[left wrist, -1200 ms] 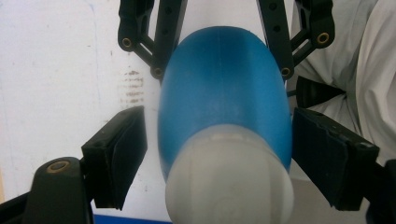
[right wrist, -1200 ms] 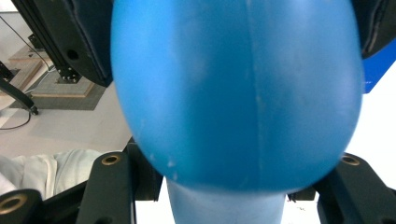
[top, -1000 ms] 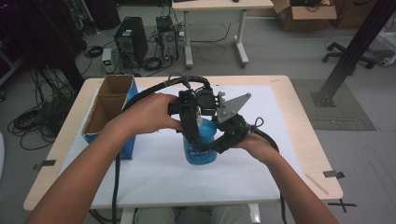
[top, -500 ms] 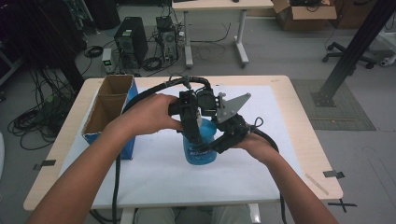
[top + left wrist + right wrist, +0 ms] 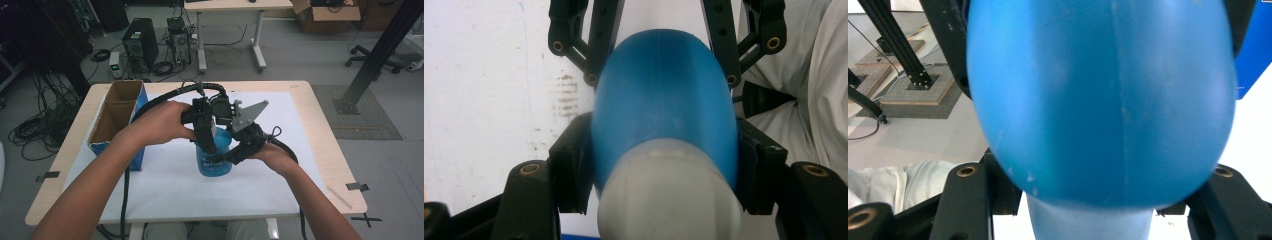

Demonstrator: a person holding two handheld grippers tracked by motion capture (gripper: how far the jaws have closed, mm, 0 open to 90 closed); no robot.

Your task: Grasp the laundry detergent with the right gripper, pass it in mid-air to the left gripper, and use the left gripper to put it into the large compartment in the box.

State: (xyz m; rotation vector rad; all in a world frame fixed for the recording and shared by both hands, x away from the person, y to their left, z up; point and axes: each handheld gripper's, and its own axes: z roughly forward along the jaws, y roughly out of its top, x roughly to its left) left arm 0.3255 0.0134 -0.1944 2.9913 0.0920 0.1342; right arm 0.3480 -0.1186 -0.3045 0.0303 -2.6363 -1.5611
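Both grippers, left gripper [image 5: 207, 145] and right gripper [image 5: 235, 156], clamped on upright blue bottle [image 5: 214, 159], its long axis vertical, white cap [image 5: 669, 200] upward.

Even, soft indoor light; both gripper views blur up close, no glare

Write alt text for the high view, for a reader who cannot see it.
A person's two hands each press a black two-jaw claw onto a blue plastic bottle standing on a white-covered table: the left claw grips its upper part from above, the right claw its side. An open brown cardboard box with blue sides sits at the table's left edge.
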